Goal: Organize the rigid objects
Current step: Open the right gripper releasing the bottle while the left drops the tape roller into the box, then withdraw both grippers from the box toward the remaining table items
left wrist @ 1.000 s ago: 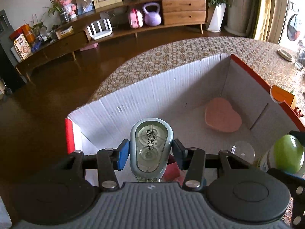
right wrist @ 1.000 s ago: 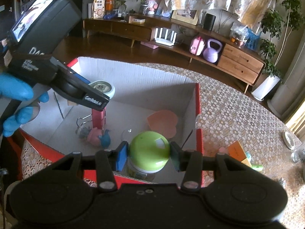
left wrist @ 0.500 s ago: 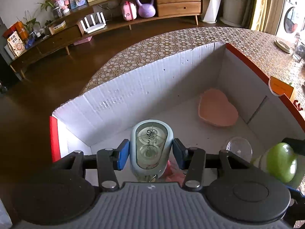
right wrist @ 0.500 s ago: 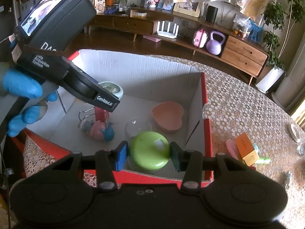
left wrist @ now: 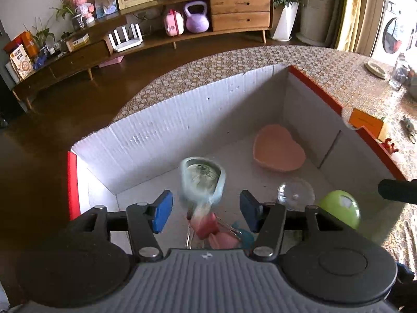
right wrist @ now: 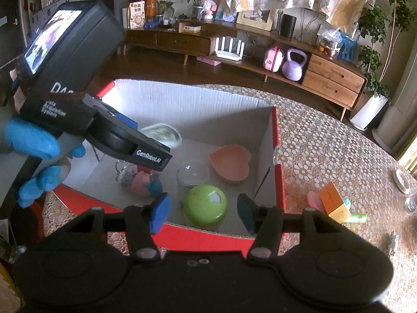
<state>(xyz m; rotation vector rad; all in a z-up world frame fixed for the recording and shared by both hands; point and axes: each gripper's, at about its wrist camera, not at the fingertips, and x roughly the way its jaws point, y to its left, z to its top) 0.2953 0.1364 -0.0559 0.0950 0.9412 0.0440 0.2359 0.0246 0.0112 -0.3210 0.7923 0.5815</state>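
Inside a white-walled cardboard box with red edges, a pale green correction tape dispenser, blurred, is being seen between the just-opened, untouching pads of the left gripper. To its right, a glossy lime-green dome with a white patch is being released by the right gripper, jaws just spread clear of it.

Corrugated cardboard box matt; green ball glossy plastic
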